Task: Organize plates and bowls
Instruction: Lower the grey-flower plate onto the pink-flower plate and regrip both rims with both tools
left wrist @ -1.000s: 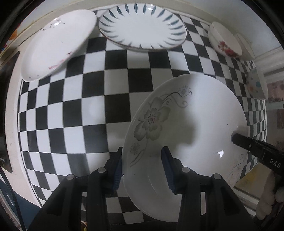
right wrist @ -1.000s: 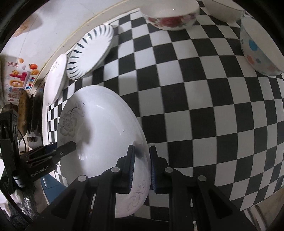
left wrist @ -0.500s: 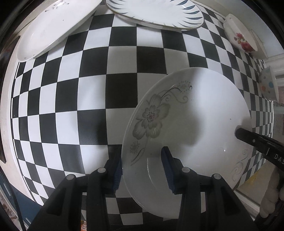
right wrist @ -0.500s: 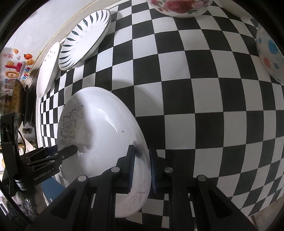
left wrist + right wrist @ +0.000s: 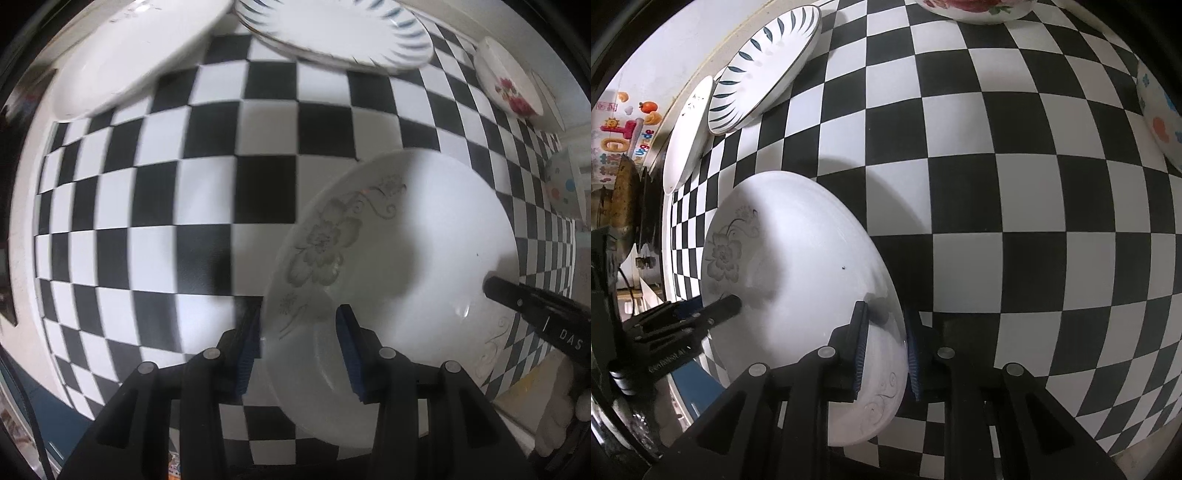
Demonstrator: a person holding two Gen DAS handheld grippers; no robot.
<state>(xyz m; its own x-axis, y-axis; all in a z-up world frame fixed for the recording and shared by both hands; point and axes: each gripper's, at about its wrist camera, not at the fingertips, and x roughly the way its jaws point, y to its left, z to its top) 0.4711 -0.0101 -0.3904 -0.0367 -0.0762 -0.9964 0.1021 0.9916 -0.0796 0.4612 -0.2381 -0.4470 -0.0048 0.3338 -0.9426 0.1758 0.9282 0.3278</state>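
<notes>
Gripping opposite rims of the flowered plate (image 5: 402,258), the right tool (image 5: 884,354) is clamping tightly while the left tool (image 5: 299,354) is straddling loosely, lifting it above the checkered surface (image 5: 184,206). Beyond that plate, two plates and three bowls are waiting unstacked, so sorting is barely beginning.

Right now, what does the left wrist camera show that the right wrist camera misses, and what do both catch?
Only the left wrist view shows the left tongs head-on, astride the flower plate's rim. Only the right wrist view shows the right tongs pinching that plate's opposite rim, plus colourful wall stickers. Both share the checkered tablecloth, the blue-leaf plate, the plain white plate and the rose bowl.
</notes>
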